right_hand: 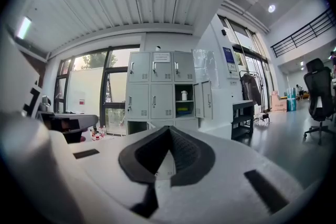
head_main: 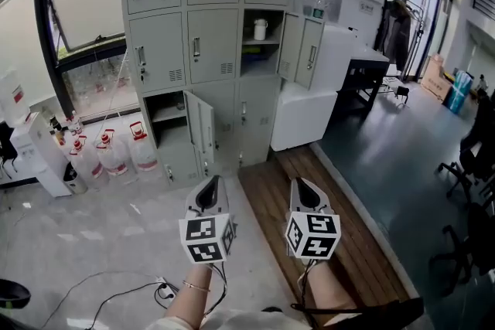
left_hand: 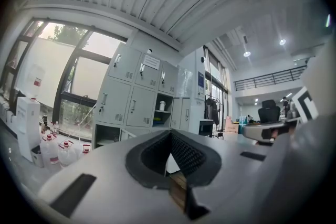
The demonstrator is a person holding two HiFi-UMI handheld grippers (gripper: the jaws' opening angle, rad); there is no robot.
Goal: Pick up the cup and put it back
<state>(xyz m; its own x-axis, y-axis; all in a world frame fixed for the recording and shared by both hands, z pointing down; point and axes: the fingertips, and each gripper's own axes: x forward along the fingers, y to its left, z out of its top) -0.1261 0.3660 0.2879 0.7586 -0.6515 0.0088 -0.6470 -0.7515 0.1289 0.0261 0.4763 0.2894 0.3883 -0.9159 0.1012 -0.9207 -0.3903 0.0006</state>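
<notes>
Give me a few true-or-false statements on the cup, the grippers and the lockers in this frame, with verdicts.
1. The cup stands in an open locker compartment. True.
2. The right gripper holds the cup. False: it is shut with nothing between its jaws.
3. The left gripper is shut and empty. True.
4. Every door of the locker cabinet is closed. False: a lower door stands open, and so does the one at the cup's compartment.

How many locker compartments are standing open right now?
2: the right-column compartment holding the white cup, and a lower left-column compartment with its door swung out. All others look closed.
</notes>
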